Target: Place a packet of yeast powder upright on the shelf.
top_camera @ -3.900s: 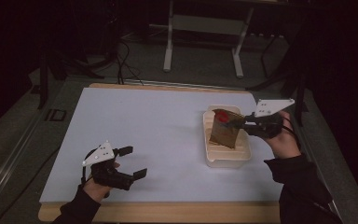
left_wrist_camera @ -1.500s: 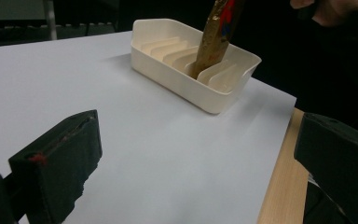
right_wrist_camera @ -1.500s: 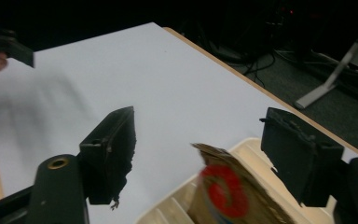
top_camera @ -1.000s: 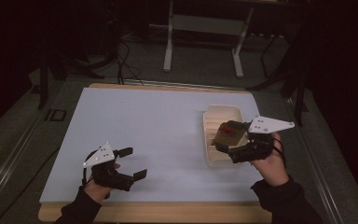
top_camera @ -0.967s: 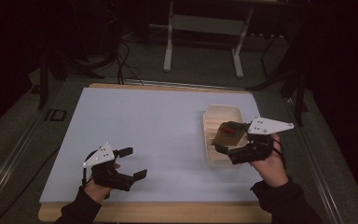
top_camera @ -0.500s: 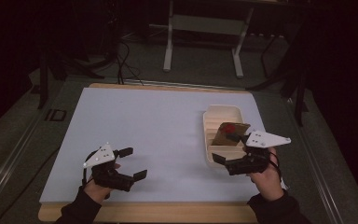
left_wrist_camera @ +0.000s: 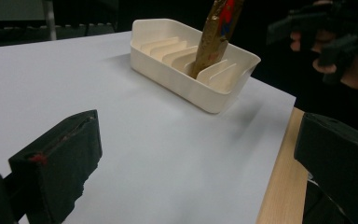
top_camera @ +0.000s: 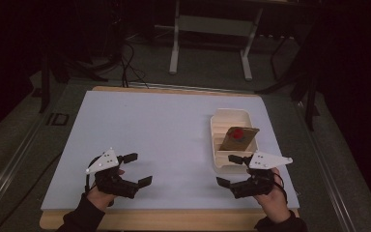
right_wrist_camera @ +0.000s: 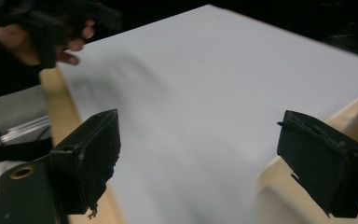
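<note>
I am holding my right claw (top_camera: 231, 170) released by the rack (top_camera: 221, 145) near the table's (top_camera: 164, 130) right edge. My left claw (top_camera: 137, 169) is released too, near the front edge.

Cream slotted rack (top_camera: 221, 126), brown card (top_camera: 239, 138) with red spot, white table sheet (top_camera: 149, 130), black hand-held gripper (top_camera: 233, 170)

Rack (top_camera: 221, 126) on the tabletop's (top_camera: 164, 130) right half, a card (top_camera: 238, 138) standing in it; right tool (top_camera: 234, 170) just before the rack, left tool (top_camera: 136, 169) at the near left.
</note>
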